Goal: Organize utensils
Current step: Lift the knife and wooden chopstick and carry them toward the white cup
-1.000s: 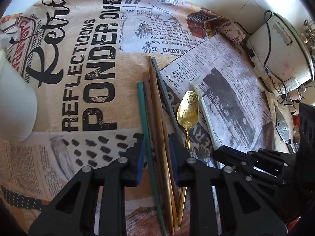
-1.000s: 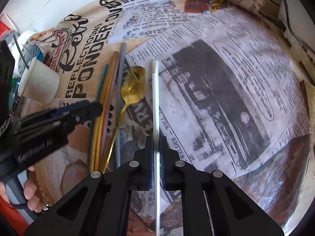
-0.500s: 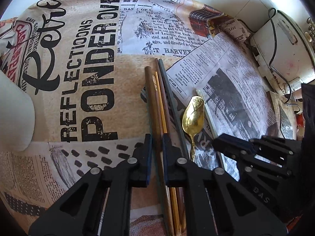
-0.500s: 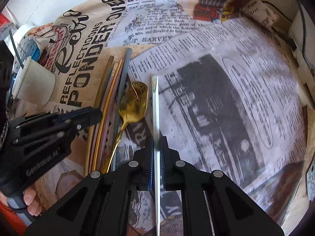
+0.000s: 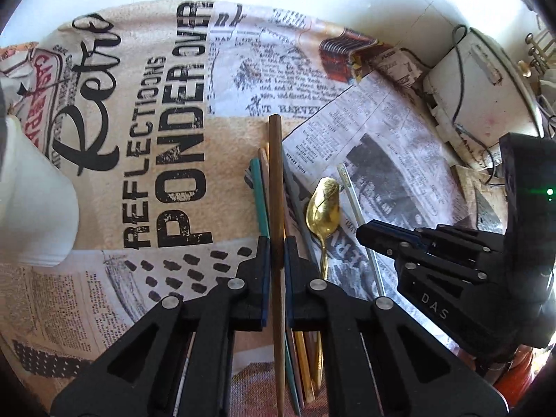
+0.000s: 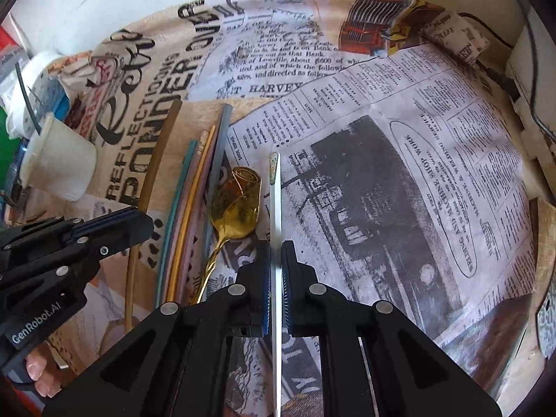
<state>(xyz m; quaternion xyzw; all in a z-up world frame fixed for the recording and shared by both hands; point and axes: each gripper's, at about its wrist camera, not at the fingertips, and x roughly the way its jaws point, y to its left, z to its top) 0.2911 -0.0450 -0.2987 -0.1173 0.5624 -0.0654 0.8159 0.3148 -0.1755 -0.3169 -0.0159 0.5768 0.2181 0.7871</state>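
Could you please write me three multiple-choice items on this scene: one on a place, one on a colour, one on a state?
1. The spoon lies where?
A. right of the white stick
B. between the sticks and the white stick
C. inside the cup

2. The left tongs hold a stick of what colour?
A. brown
B. red
C. white

3. The right tongs are:
A. wide open
B. shut on nothing
C. shut on the white stick

Answers: B, it lies between them; A, the clamped stick is brown; C, the pads pinch it.
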